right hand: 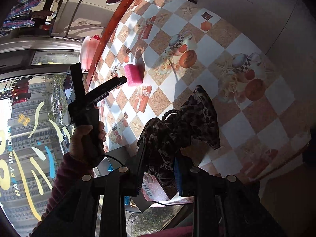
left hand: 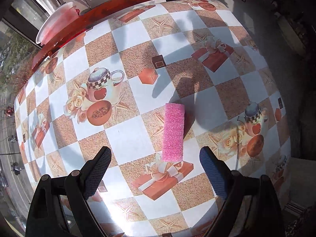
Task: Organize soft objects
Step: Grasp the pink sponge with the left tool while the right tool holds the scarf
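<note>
A pink sponge [left hand: 173, 131] lies on the chequered tablecloth [left hand: 126, 138], just ahead of my left gripper [left hand: 155, 157], which is open and empty above the table. In the right wrist view the sponge [right hand: 134, 74] lies by the tips of the left gripper [right hand: 121, 80], held in a hand. My right gripper [right hand: 158, 156] is shut on a dark patterned cloth [right hand: 183, 122], which hangs bunched between its fingers above the table.
A red wooden chair back [left hand: 126, 4] curves along the table's far edge, with a pink plastic lid or dish [left hand: 57, 23] behind it. The table edge falls off to the floor on the right [left hand: 286, 39]. A window with street view lies at left [right hand: 25, 130].
</note>
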Demonstrator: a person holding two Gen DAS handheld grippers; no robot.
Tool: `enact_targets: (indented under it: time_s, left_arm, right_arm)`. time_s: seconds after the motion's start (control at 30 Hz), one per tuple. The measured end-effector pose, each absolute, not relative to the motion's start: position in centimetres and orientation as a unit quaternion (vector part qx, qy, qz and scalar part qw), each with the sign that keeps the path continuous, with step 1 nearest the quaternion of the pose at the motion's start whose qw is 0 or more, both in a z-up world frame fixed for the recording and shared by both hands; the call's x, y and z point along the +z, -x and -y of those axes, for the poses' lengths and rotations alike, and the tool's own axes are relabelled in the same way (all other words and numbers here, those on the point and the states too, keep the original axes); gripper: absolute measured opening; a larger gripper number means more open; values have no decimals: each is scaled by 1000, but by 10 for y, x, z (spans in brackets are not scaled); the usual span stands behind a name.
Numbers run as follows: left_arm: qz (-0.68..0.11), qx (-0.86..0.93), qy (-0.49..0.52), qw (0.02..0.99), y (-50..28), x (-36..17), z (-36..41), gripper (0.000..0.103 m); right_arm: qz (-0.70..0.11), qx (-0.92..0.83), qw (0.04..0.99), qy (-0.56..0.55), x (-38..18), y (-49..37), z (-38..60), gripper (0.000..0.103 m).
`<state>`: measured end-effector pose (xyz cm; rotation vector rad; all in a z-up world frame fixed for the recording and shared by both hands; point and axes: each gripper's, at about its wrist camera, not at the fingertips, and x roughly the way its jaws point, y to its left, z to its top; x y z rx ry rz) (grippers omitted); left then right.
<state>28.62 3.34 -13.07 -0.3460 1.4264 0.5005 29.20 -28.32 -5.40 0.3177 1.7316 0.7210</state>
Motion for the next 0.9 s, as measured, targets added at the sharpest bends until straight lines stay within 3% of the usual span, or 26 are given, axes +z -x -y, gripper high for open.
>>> enact_targets:
  time_s: [0.13,0.3,0.47,0.77,0.87,0.9]
  left_arm:
    - [-656,285,159,680,-275,-154,-71,93]
    - [-639,320,198,671,-237,-143,-106,93]
    - [-632,274,208,694,-257,-140,-92,93]
    - [-687,231,158,670,-306,-189,-58,93]
    - [-682,223,174,674,-305,-187,-59,82]
    - [-678,216,183,679,-305,-184,-59,63]
  right_arm:
    - [-746,304,580,-120,-66,-309,290,27]
    - [-756,305,567,-117,-82,-325,284,27]
    - [-758,320,560,-96,-87,-331,265,27]
    - [-750,333,569,-59,-84,-331,254,27]
    - [-746,336,573,-47,-84,-330,253,27]
    - [-745,337,573,-45,-83,-330,252,27]
